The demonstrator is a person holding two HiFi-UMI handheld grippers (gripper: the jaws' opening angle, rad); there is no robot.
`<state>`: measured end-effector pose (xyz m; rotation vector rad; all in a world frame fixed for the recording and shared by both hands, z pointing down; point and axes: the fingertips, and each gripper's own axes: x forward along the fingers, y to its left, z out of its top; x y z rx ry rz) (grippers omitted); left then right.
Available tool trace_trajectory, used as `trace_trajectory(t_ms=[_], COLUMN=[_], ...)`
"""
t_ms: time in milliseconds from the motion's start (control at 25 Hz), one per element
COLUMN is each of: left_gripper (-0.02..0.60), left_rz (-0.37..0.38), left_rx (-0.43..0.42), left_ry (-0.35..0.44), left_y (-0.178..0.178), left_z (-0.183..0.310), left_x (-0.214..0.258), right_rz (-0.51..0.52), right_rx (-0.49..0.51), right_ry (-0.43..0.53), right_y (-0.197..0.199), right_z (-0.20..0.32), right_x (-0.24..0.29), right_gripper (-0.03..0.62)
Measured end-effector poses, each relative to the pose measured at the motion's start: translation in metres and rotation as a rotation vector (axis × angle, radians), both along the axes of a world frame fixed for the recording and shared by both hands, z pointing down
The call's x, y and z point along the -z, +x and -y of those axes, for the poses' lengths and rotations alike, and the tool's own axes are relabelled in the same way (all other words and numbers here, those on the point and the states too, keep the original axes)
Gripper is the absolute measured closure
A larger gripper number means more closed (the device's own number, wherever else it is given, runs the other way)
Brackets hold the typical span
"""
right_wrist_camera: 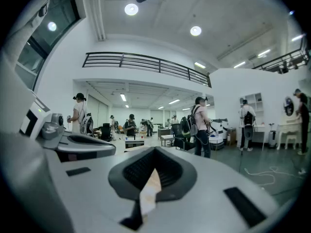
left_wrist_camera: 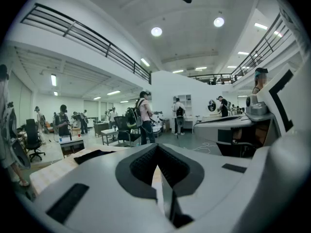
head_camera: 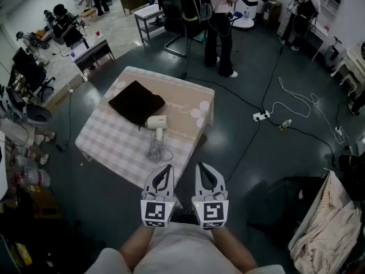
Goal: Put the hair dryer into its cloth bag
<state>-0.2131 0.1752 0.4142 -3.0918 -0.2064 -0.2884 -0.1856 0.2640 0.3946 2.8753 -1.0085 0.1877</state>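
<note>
A low table [head_camera: 105, 138] with a pale checked cover stands on the dark floor [head_camera: 245, 170]. A flat black cloth bag [head_camera: 137, 103] lies on its far left part. A white hair dryer [head_camera: 157, 123] lies just beside the bag, on its near right. The dryer's grey cord [head_camera: 158, 150] sits in a bunch nearer still.

Pale grey shells [left_wrist_camera: 73, 178], dark ribbed inner pads [left_wrist_camera: 145, 165] and a black-and-white square-marker cube [head_camera: 157, 211] mark both the left claw [head_camera: 166, 168] and the right claw [head_camera: 200, 167] of a person wearing a pale top [head_camera: 182, 251].
</note>
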Motion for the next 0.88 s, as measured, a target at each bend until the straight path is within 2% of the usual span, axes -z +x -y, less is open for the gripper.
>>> trace_trajectory(t_ms=[400,640,880], left_gripper=[0.575,0.575,0.575], left_rz=[0.050,0.090,0.126], left_rx=[0.039,0.054,0.054], left_ry=[-0.003,-0.003,-0.010], left_y=[0.022,0.052,0.077], left_z=[0.041,0.075,0.108], left_x=[-0.020,-0.039,-0.056], right_rz=[0.069,0.114,0.145], right_rx=[0.024,0.052,0.083], right_ry=[-0.025,-0.037,-0.094], right_y=[0.025,0.057,0.089], right_z=[0.037,0.076,0.112], right_x=[-0.026,-0.043,-0.059], right_gripper=[0.579,0.579,0.579])
